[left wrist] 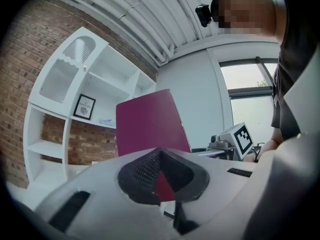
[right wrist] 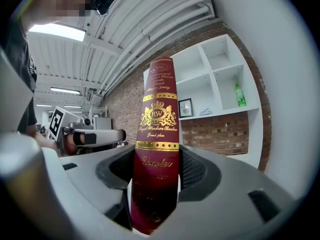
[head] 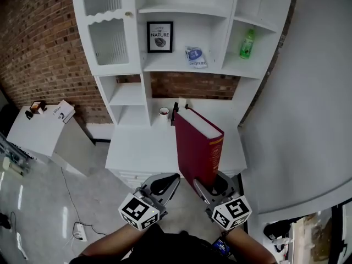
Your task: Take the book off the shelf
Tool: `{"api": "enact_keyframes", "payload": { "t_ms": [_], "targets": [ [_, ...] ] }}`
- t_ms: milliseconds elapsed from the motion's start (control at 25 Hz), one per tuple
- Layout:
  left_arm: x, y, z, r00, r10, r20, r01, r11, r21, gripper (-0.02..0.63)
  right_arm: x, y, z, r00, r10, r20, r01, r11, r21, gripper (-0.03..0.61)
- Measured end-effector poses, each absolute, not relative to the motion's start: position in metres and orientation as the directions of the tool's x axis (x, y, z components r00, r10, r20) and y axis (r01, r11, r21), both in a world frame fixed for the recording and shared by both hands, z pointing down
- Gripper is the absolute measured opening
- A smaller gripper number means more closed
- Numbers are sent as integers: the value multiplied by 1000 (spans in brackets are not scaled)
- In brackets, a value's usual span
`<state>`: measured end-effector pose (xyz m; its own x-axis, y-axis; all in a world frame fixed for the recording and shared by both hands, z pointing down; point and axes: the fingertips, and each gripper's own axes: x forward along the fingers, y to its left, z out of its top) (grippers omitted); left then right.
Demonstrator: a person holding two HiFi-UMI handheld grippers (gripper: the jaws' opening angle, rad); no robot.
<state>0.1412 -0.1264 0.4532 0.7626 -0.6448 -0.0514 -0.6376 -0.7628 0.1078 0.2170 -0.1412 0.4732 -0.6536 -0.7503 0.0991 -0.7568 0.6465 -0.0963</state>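
Note:
A thick dark red book (head: 195,144) with a gold-printed spine (right wrist: 157,134) stands upright in the air in front of the white shelf unit (head: 181,59), above the desk top (head: 137,147). My right gripper (head: 212,185) is shut on its lower end, with the pads pressing both sides of the spine (right wrist: 156,169). My left gripper (head: 163,185) hangs just left of the book and does not touch it. Its jaws are shut with nothing between them (left wrist: 160,176). In the left gripper view the book's red cover (left wrist: 150,124) rises behind the jaws.
On the shelves stand a framed picture (head: 160,36), a blue packet (head: 196,56) and a green bottle (head: 247,44). A small cup (head: 164,112) and a black bookend (head: 175,113) sit at the back of the desk. A low white side table (head: 38,128) stands at the left, and a curved white wall (head: 308,120) at the right.

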Motion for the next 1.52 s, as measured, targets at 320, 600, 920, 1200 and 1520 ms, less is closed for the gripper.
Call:
{"api": "enact_keyframes", "payload": {
  "t_ms": [320,600,920,1200,1520],
  "targets": [
    [160,-66,480,725,-689,3,-683,-719,126,5,260,-75,489,-678,-726,116,-735,670,-103,232],
    [173,-42,481,715,-698,19,-696,-710,112,5,267,-45,496,-693,-713,111,-721,682,-120,230],
    [184,-34,487,711,-702,28,-700,-704,121,5,275,-35,505,-693,-714,99,-720,677,-151,230],
    [191,-39,488,720,-694,32,-691,-711,127,5,278,-41,504,-681,-726,95,-730,665,-159,230],
    [197,-43,486,728,-685,26,-682,-719,132,5,281,-47,497,-674,-734,82,-736,658,-157,230]
  ]
}}
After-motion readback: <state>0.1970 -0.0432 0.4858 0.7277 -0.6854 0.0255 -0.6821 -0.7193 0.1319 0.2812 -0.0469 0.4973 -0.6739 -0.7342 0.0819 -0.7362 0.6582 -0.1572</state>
